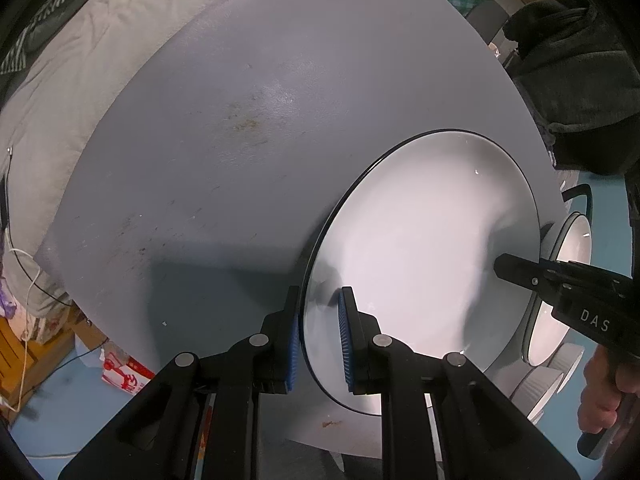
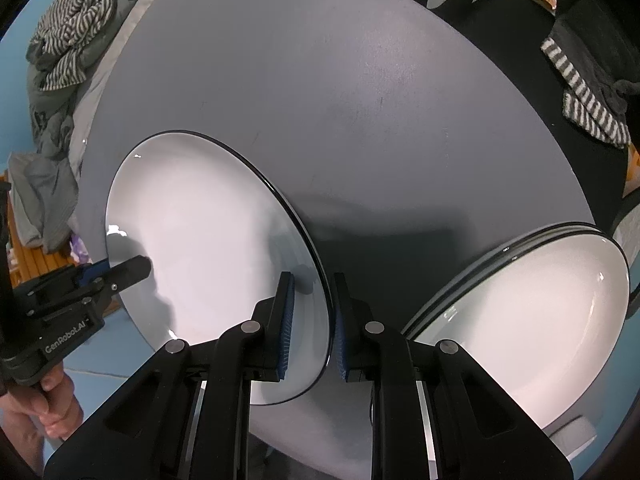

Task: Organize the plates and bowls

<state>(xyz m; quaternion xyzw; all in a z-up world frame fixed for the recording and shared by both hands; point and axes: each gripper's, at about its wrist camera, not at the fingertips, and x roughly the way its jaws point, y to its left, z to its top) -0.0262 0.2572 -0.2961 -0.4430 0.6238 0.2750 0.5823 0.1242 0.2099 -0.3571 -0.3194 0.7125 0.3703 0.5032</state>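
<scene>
A large white plate with a thin black rim hangs over the round grey table, gripped on two opposite sides. My left gripper is shut on its left rim, blue pads on either face. Its far side is pinched by my right gripper. In the right wrist view the same plate has my right gripper shut on its right rim and my left gripper on the opposite edge. A stack of similar white plates sits at the table's right edge.
Ribbed white bowls show beneath the stack. Pale bedding lies beyond the table's left, and striped cloth and dark clothing around it. A red-and-white carton lies on the blue floor. A hand holds each gripper's handle.
</scene>
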